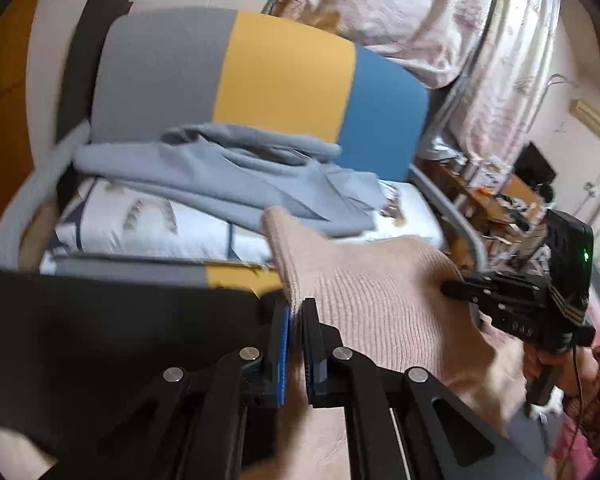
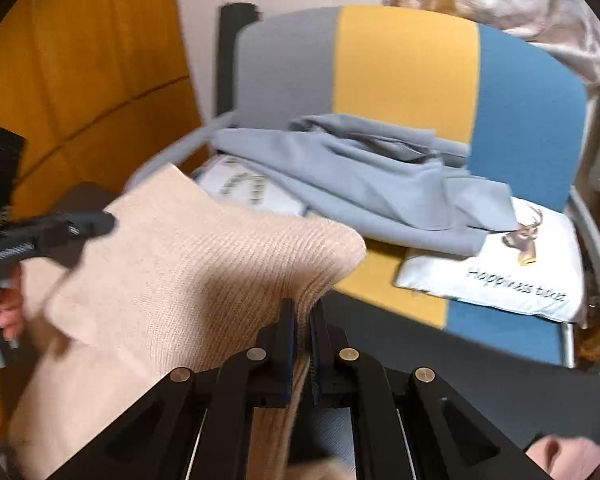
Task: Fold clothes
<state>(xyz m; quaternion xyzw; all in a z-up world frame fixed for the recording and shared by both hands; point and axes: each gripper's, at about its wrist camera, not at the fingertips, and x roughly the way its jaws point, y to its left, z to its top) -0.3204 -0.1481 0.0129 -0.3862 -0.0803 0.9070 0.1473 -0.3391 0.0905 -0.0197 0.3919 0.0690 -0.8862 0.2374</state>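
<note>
Where the left wrist view starts, at the bottom centre of the frame: left gripper (image 1: 298,312), jaws pinched tight on the edge of a beige ribbed knit garment (image 1: 379,300), cloth bunched between the pads. Spread rightward across the lower middle of that frame, the same knit, up to the right gripper (image 1: 451,288) at the right edge, clamped on its far side, with a hand (image 1: 551,364) on the handle. In the right wrist view, bottom centre: right gripper (image 2: 303,312) closed on a fold of the knit (image 2: 204,264), fabric squeezed up between the two pads. Stretched away to the left half of that frame, the knit, its far corner nipped by the left gripper (image 2: 104,224) at the left edge, fingers (image 2: 8,304) wrapped round the grip below. Held in the air between both tools, clear of the seat. Beyond, mid-frame: a chair (image 2: 403,68) striped grey, yellow and blue, a white printed cushion (image 2: 499,276) on its seat, and a crumpled grey-blue garment (image 2: 363,184) lying over the cushion and against the backrest. Farther back, upper right of the left wrist view: pale patterned curtains (image 1: 439,12). Upper left of the right wrist view: an orange wooden panel (image 2: 80,60).
</note>
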